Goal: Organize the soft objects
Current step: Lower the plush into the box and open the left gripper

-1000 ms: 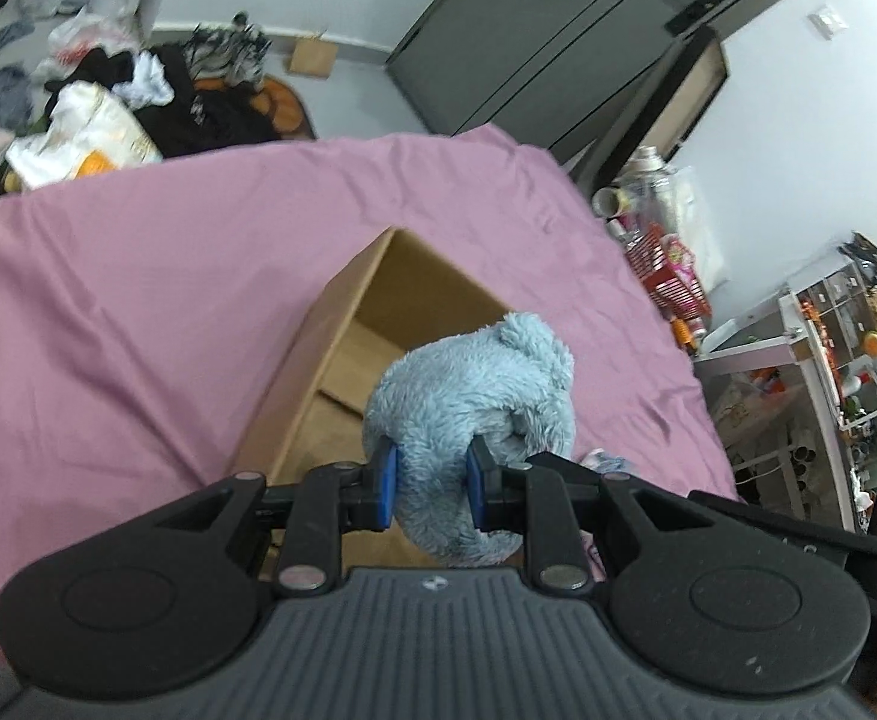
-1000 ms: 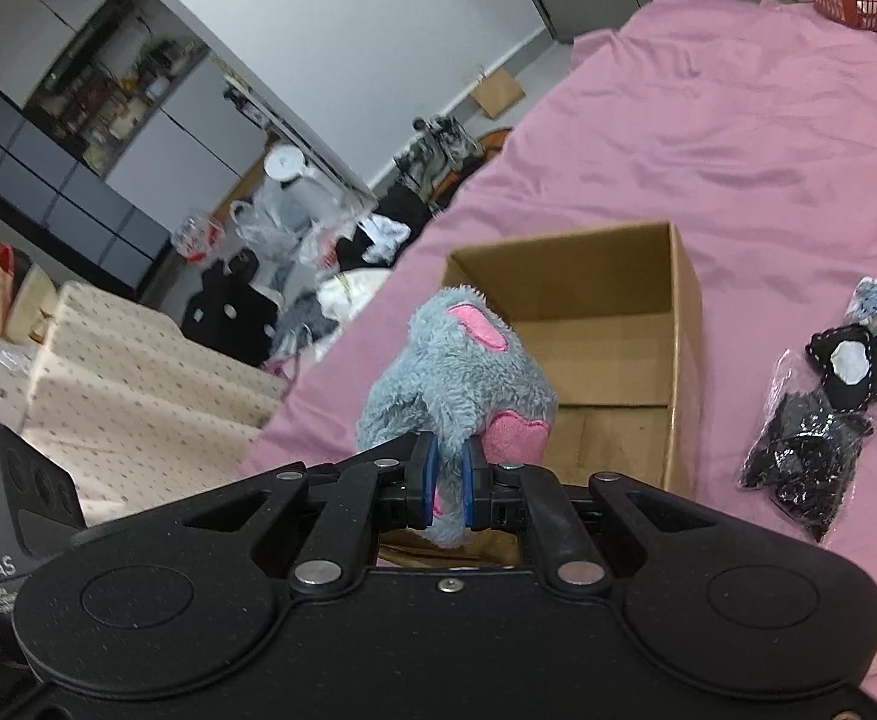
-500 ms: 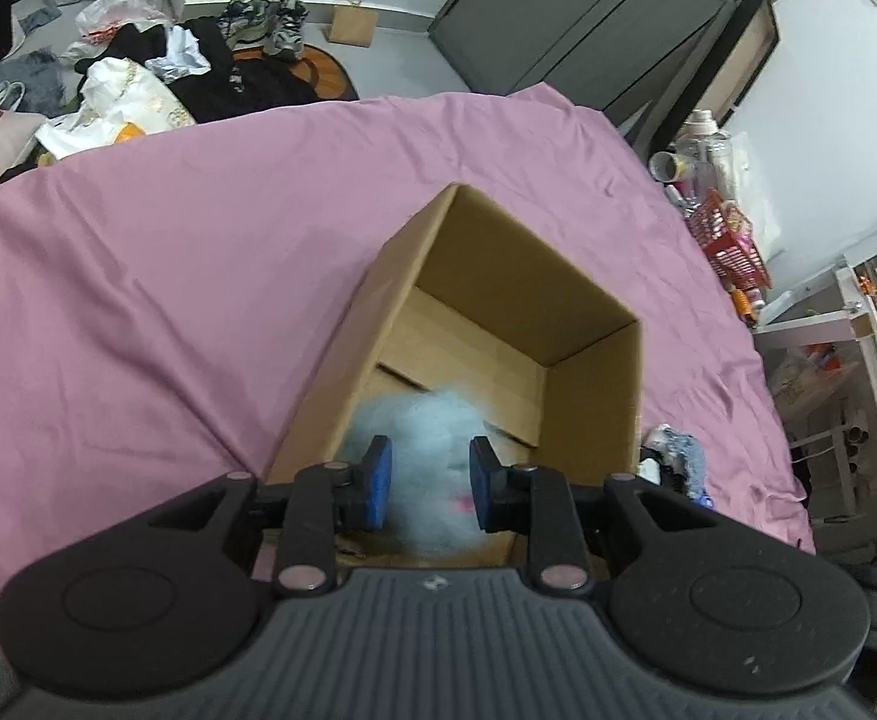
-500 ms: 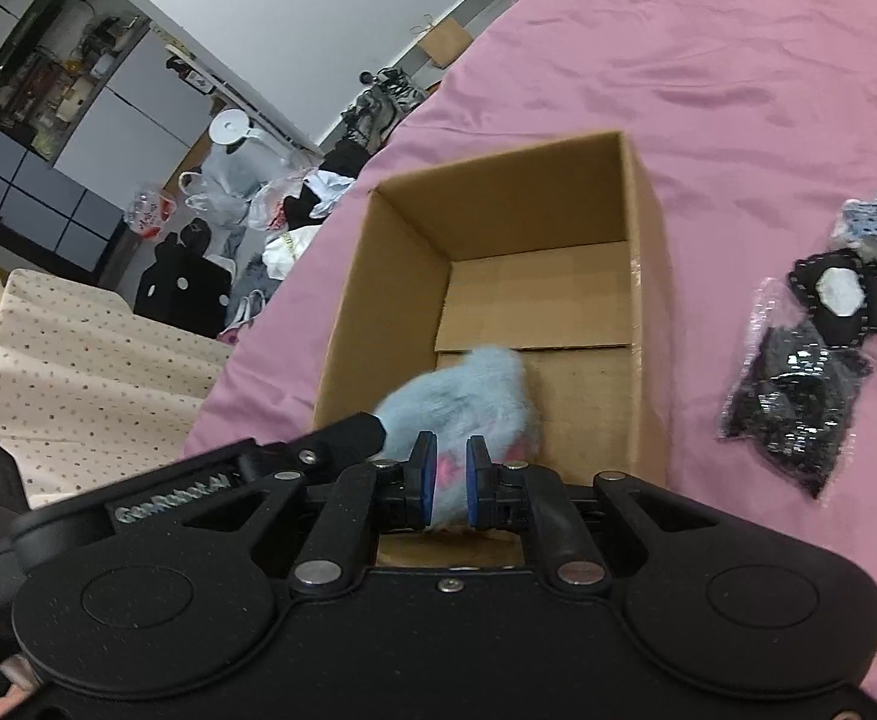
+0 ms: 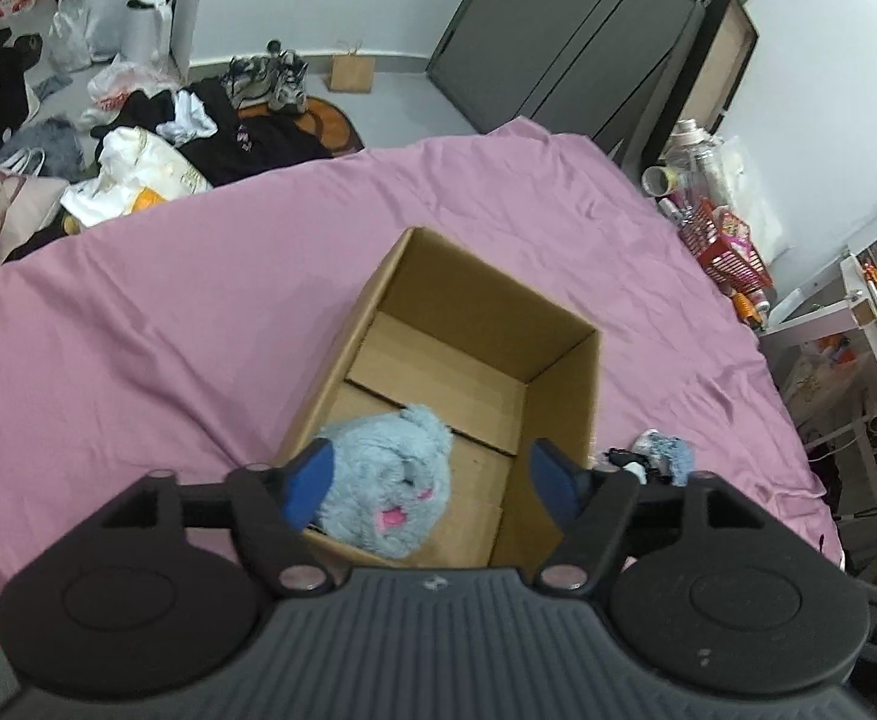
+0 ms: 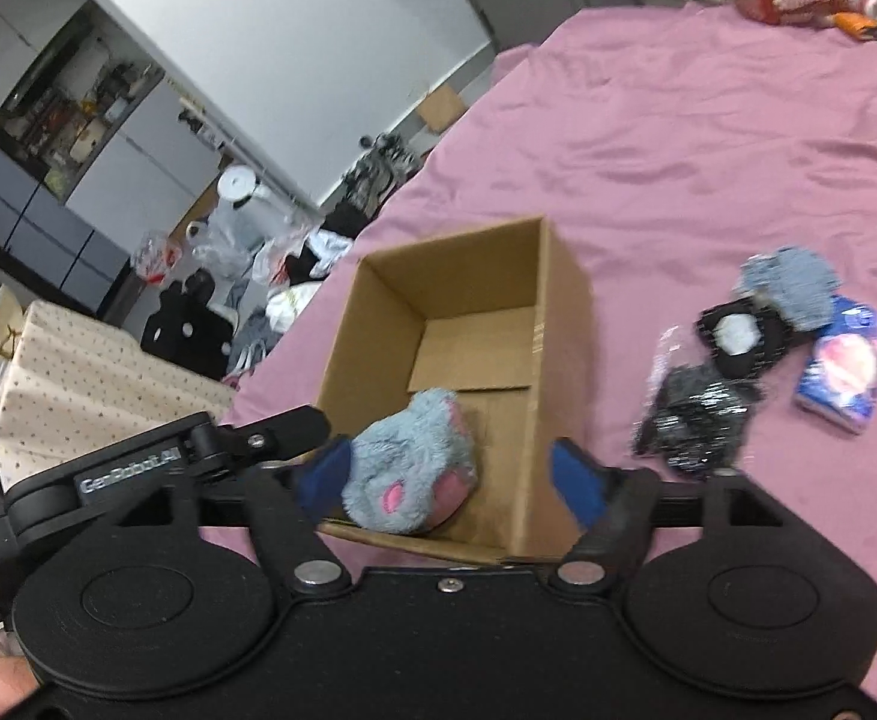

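Observation:
A fluffy blue-grey plush toy [image 5: 393, 483] with pink patches lies inside the open cardboard box [image 5: 564, 396] on the pink sheet, at the box's near end. The same plush toy [image 6: 411, 465] shows in the right wrist view inside the cardboard box [image 6: 558, 324]. My left gripper [image 5: 432, 483] hangs above the box's near end, open, with nothing between its blue pads. Above the same end my right gripper [image 6: 453, 483] is open too, its jaws spread wide. The left gripper's body [image 6: 198, 456] juts in at the left of the right wrist view.
On the sheet right of the box lie a black packet [image 6: 693, 414], a black-and-white soft item [image 6: 738, 339], a blue-grey fluffy item [image 6: 792, 285] and a blue-pink pack [image 6: 846, 372]. Clothes and bags [image 5: 138, 138] cover the floor beyond the bed. A red basket [image 5: 732, 252] stands at the far right.
Both grippers held the plush above the box, lowered it in, then opened wide and let go. The plush now rests in the box.

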Available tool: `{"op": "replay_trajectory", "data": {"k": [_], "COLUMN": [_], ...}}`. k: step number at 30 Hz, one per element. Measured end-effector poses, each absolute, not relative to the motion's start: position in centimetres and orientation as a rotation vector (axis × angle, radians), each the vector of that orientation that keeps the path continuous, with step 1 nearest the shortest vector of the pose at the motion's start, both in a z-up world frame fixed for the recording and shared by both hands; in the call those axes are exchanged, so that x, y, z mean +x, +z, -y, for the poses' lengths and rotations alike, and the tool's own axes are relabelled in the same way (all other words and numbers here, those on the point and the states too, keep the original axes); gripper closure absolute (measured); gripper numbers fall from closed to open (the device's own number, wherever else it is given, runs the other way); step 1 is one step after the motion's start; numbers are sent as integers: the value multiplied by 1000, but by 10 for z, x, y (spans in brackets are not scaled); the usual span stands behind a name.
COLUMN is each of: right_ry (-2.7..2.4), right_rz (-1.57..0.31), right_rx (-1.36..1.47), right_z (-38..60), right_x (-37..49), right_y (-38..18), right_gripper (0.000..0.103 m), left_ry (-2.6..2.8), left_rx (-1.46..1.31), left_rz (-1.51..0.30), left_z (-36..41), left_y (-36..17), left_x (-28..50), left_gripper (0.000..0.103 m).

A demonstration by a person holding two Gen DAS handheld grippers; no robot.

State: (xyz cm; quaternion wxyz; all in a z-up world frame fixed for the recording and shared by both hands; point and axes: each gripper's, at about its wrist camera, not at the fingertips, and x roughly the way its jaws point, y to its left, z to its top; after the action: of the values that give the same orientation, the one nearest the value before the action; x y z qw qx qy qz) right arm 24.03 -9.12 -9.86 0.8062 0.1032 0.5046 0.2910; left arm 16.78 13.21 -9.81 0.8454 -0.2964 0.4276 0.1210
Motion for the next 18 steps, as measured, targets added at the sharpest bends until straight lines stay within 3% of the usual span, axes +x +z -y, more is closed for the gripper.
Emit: {"op": "replay_trajectory", "data": {"k": [9, 18], "right_ry": [544, 486], "right_rz": [-990, -918], "right_rx": [304, 346], "right_z": [149, 214], "right_x": [237, 232], "right_y": [-80, -74], "right_gripper": [0, 0], "left_ry": [287, 267], "left_rx": [-557, -494], "left_rz": [-894, -870], "left_z": [-96, -54], "left_y": [-75, -60], "left_x": [162, 158], "left_gripper": [23, 22]}}
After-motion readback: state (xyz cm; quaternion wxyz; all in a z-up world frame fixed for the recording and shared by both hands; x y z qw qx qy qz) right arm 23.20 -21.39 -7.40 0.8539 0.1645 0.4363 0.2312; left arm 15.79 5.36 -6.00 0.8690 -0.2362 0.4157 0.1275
